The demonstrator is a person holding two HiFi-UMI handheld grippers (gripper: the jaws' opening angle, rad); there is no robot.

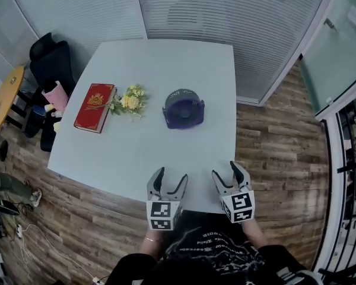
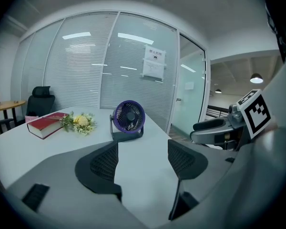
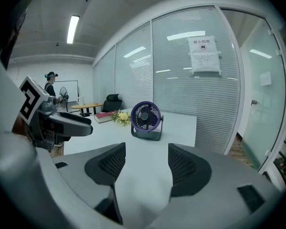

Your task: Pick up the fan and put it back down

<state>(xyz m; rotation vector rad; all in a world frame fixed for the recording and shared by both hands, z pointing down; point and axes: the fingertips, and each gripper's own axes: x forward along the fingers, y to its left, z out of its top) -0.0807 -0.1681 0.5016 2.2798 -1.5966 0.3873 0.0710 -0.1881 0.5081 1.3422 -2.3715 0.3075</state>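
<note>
Left gripper (image 1: pixel 170 180) and right gripper (image 1: pixel 226 172), bottom centre: both jaws spread, nothing between them. They sit side by side over the near edge of the white table (image 1: pixel 136 159), tilted slightly down. The purple desk fan (image 1: pixel 183 107) stands upright at frame centre, untouched and well apart. Probably lining up a two-sided grab.

Red book (image 1: pixel 95 107) lies beside yellow flowers (image 1: pixel 131 101) on table (image 1: pixel 166 58).

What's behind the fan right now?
Only bare table lies behind the fan, up to the glass wall with blinds. The strip right against its back is hidden by its housing.
</note>
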